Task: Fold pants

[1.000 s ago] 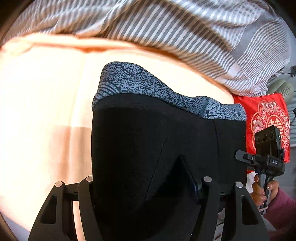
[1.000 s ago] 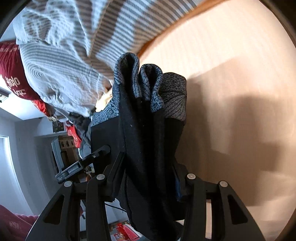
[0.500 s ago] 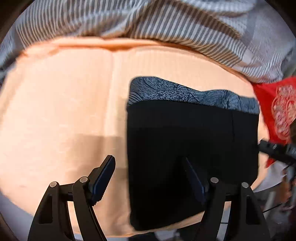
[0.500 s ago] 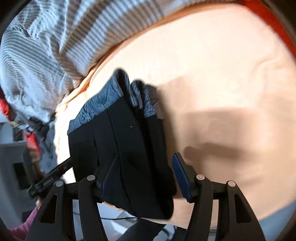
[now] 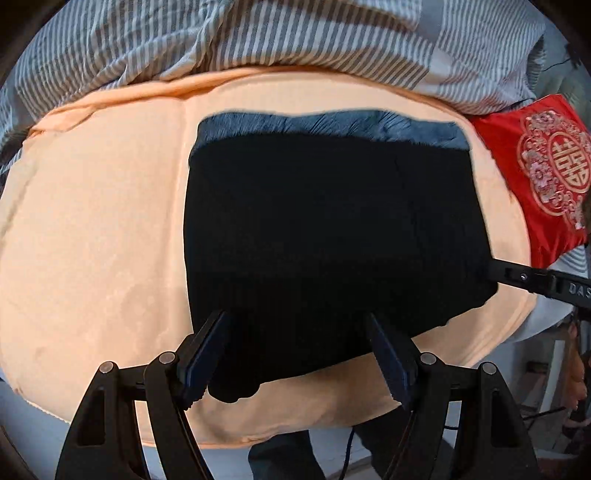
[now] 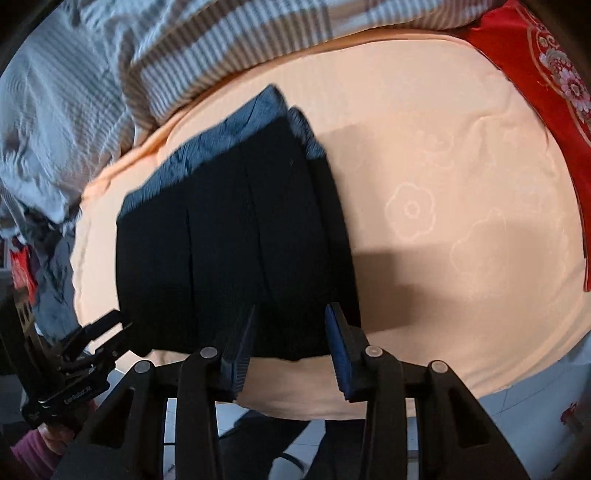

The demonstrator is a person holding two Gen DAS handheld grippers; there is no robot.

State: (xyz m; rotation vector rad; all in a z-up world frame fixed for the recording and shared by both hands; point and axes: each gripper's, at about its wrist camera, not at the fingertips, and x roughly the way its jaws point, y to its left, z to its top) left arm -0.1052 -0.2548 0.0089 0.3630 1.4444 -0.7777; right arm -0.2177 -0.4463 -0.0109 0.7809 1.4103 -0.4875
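OK, from my seat: pants (image 5: 332,236) lie folded into a black rectangle on the peach bed sheet (image 5: 92,229), blue-grey patterned waistband (image 5: 325,123) on the far edge, near the striped duvet (image 5: 258,33).

Left wrist cam: left gripper (image 5: 299,354) is spread wide, nothing pinched btw its fingers. The near edge of the pants sits in the gap, but the pads look apart from the cloth on both sides. This view shows the bundle flat-on, w/ its whole width, plus the red embroidered cushion (image 5: 535,173) at the right, just beside the pants' far right corner. The right gripper pokes in at the right edge, near the pants' right side; can't read its jaws from here.

Right wrist cam: right gripper (image 6: 291,347) is also released, fingers parted w/ the near edge of the pants showing btw them, no grip. This view gives what the left cam doesn't: the stacked layers on the right side of the fold, w/ the waistband showing in two separate bands, and a faint flower pattern in the sheet. The left gripper shows at lower left, beside the bundle's left corner, w/ a hand in a pink sleeve (image 6: 33,443) under it. The cushion runs along the right rim here, well apart from the pants.
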